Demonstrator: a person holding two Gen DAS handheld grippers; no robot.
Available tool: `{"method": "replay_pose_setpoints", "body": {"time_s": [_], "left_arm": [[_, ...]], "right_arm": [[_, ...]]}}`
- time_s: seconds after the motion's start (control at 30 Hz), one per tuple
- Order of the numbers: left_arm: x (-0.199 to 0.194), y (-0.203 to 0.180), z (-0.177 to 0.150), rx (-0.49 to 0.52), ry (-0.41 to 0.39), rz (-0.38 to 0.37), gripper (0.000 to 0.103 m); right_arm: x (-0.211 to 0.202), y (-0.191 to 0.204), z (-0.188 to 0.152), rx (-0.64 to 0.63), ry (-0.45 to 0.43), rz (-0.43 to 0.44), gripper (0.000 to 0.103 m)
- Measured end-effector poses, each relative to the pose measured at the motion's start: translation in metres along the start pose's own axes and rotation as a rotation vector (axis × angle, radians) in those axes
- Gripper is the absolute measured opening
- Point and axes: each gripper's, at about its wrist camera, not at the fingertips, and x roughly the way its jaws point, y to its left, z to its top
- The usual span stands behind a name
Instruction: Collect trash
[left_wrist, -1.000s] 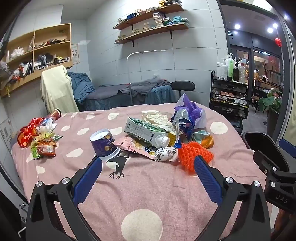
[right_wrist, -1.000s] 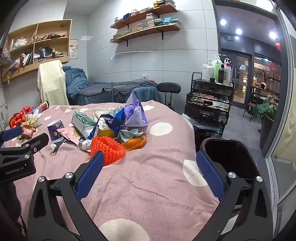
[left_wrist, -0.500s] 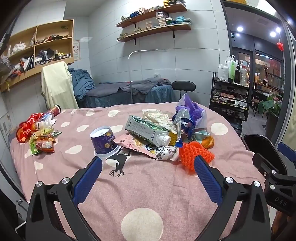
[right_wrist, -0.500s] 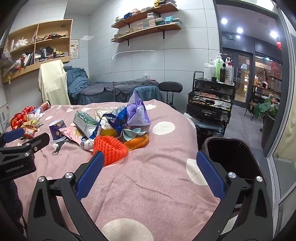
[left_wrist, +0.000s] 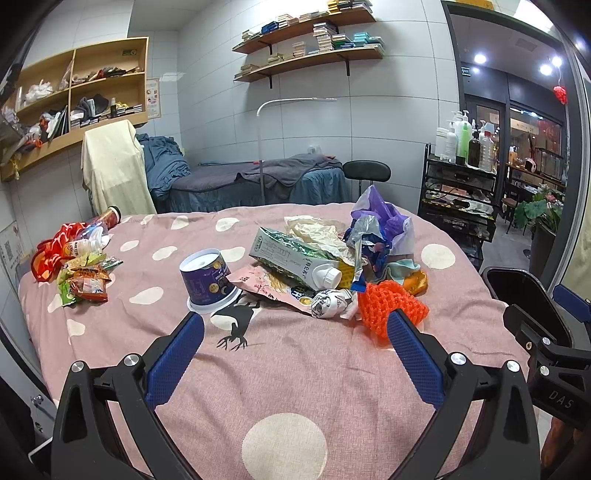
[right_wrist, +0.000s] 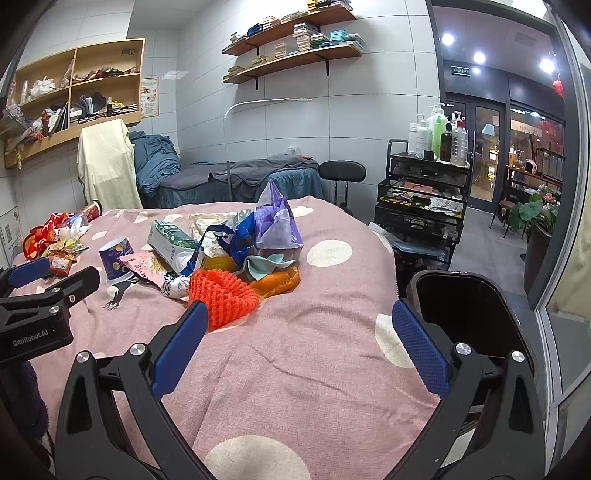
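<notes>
Pink dotted cloth (left_wrist: 295, 369) is seen from almost the same position as 1 second before, both views having shifted only slightly, and the trash pile (left_wrist: 332, 258) is left untouched at the table's middle. The left gripper (left_wrist: 291, 332) and right gripper (right_wrist: 295, 325) are held spread wide and empty above the near cloth. The black bin (right_wrist: 461, 295) is partly hidden behind the right gripper's fingers (right_wrist: 421, 347), and its contents cannot be made out.
</notes>
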Motion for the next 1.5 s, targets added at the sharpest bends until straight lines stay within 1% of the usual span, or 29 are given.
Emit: {"method": "replay_pose_setpoints", "body": {"time_s": [0.9,1.5], "left_arm": [[0.0025,0.0021,-0.0048,-0.004,0.013,-0.002,0.098],[0.0075,0.0085,-0.0099,-0.014,0.03,0.0,0.098]], "right_arm": [[0.0048,0.0003,-0.0035,0.012,0.016,0.011,0.098],[0.0091,0.0059,-0.0029,-0.003,0.044,0.016,0.098]]}}
